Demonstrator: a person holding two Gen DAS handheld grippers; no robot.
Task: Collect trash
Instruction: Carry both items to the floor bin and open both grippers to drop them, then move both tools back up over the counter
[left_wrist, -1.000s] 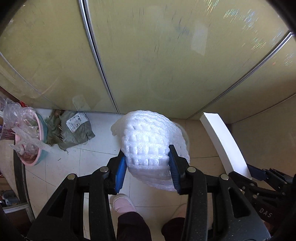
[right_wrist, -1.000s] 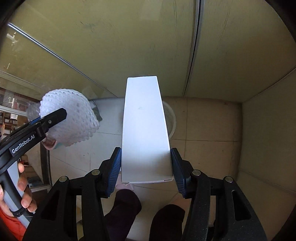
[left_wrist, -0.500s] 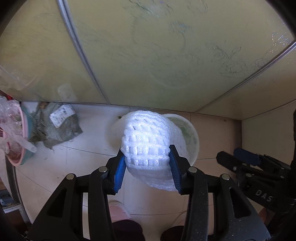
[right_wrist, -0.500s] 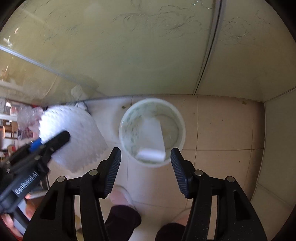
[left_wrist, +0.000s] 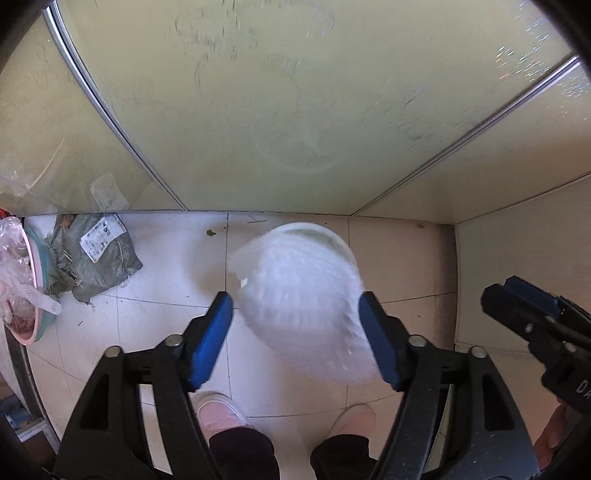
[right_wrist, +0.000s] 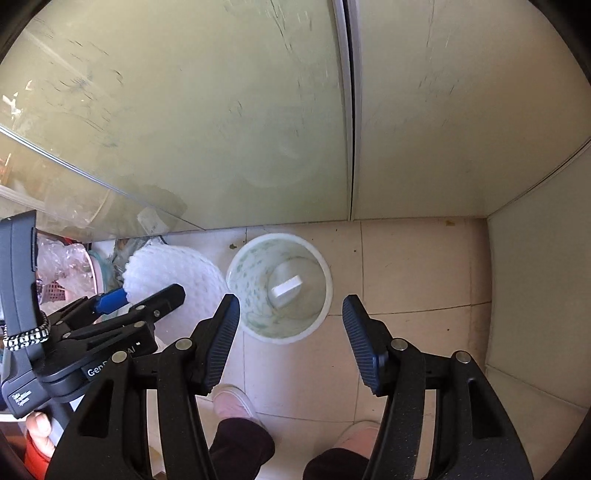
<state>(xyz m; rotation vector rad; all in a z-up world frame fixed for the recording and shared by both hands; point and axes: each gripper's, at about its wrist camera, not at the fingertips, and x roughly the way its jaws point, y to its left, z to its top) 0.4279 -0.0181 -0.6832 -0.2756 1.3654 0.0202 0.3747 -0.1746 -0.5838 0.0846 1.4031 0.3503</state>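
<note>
Left gripper (left_wrist: 295, 317) jaws opening, foam net (left_wrist: 303, 306) loose between them, centre frame over bucket (right_wrist: 279, 288); light, soft, squashy. Right gripper (right_wrist: 290, 332) open, empty.

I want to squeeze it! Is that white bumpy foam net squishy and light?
Probably both. The foam net is an open mesh of puffy white strands, so it likely squashes easily and springs back. It looks very light for its size. As the left tongs are opening, it may drift rather than drop straight into the bin.
</note>
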